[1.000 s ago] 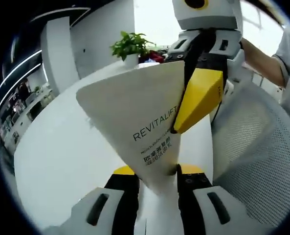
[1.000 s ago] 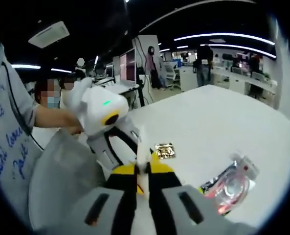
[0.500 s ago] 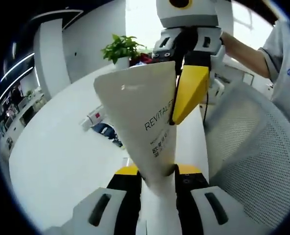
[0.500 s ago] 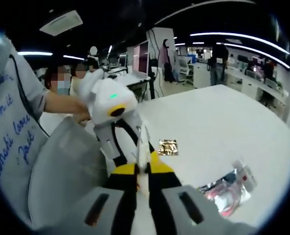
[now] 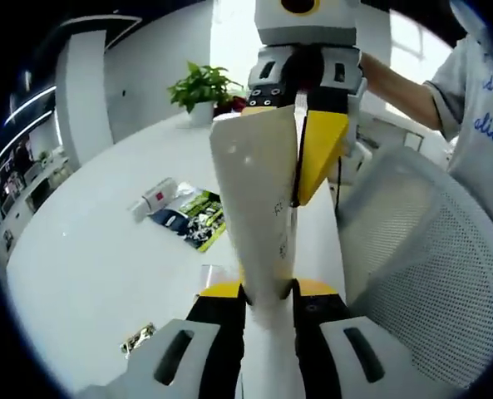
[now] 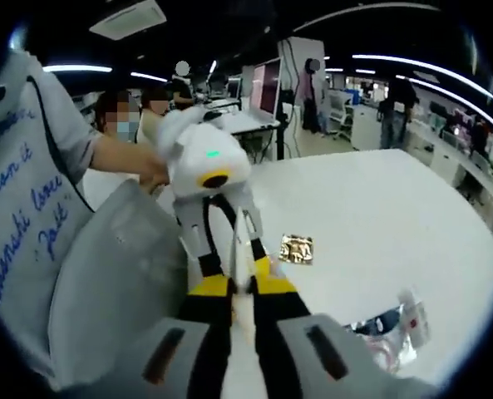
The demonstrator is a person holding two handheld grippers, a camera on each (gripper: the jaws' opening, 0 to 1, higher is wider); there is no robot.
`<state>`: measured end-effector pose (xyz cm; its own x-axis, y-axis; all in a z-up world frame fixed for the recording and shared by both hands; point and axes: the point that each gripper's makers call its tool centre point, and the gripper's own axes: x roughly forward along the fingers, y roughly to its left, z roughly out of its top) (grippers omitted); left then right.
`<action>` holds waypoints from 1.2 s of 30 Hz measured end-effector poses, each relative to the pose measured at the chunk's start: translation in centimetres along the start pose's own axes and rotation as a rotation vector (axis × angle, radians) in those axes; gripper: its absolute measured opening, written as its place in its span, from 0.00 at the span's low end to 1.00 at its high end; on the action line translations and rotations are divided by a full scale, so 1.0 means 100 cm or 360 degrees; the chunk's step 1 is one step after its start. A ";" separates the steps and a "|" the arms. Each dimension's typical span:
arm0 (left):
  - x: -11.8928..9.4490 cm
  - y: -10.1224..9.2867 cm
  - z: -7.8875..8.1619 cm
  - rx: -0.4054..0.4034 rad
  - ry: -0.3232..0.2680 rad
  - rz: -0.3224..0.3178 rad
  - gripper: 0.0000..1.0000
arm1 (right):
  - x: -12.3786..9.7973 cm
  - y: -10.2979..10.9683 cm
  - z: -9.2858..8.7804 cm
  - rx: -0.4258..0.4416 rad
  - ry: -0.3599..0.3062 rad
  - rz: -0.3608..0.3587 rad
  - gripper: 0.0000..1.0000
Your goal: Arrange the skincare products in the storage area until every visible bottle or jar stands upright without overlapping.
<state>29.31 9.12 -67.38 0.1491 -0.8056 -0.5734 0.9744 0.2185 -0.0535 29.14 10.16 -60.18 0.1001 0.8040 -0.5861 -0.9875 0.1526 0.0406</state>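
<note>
A white squeeze tube (image 5: 258, 208) with dark lettering is held off the table between both grippers. My left gripper (image 5: 267, 293) is shut on its lower end, yellow tips on either side. My right gripper (image 5: 295, 189) comes in from the top of the left gripper view, and one of its yellow fingers (image 5: 319, 150) presses the tube's flat crimped end. In the right gripper view the tube (image 6: 244, 243) appears edge-on as a thin white strip, pinched by my right gripper (image 6: 243, 281). My left gripper (image 6: 234, 256) reaches down to it from beyond.
A white mesh basket (image 5: 412, 249) stands close on the right, also seen as the basket (image 6: 117, 266). On the white table lie a blue-green packet (image 5: 189, 218), a small white box (image 5: 153, 195), a gold sachet (image 6: 297, 248) and a clear pink packet (image 6: 393, 331). A potted plant (image 5: 200, 87) stands far back.
The tube has turned from broad face toward edge-on in the left gripper view. Both cameras have shifted, bringing the packets on the table into sight. Both grippers keep their hold.
</note>
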 end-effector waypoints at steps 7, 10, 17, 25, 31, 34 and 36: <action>0.000 -0.001 0.000 -0.0039 -0.0045 -0.0004 0.16 | 0.002 0.000 0.001 -0.0025 0.0021 0.0031 0.09; 0.001 0.000 0.000 -0.0061 -0.0075 -0.0001 0.16 | 0.002 -0.002 0.001 -0.0015 0.0024 0.0022 0.10; 0.004 0.000 0.002 -0.0084 -0.0123 0.0000 0.16 | 0.001 -0.004 0.000 -0.0024 0.0046 0.0023 0.10; 0.008 0.006 0.004 -0.0066 -0.0139 0.0012 0.16 | -0.003 -0.010 -0.003 -0.0013 0.0058 -0.0004 0.11; 0.013 0.008 0.008 -0.0015 -0.0129 0.0005 0.15 | -0.007 -0.015 -0.005 0.0005 0.0071 -0.0038 0.13; 0.014 0.010 0.010 -0.0001 -0.0131 0.0000 0.15 | -0.010 -0.019 -0.007 0.0018 0.0074 -0.0064 0.13; 0.015 0.011 0.010 -0.0001 -0.0127 -0.0002 0.15 | -0.015 -0.022 -0.007 0.0028 0.0069 -0.0082 0.13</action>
<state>30.75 7.59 -67.46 0.1609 -0.8472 -0.5063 0.9745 0.2176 -0.0545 31.10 8.21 -59.96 0.1452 0.7690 -0.6225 -0.9787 0.2038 0.0235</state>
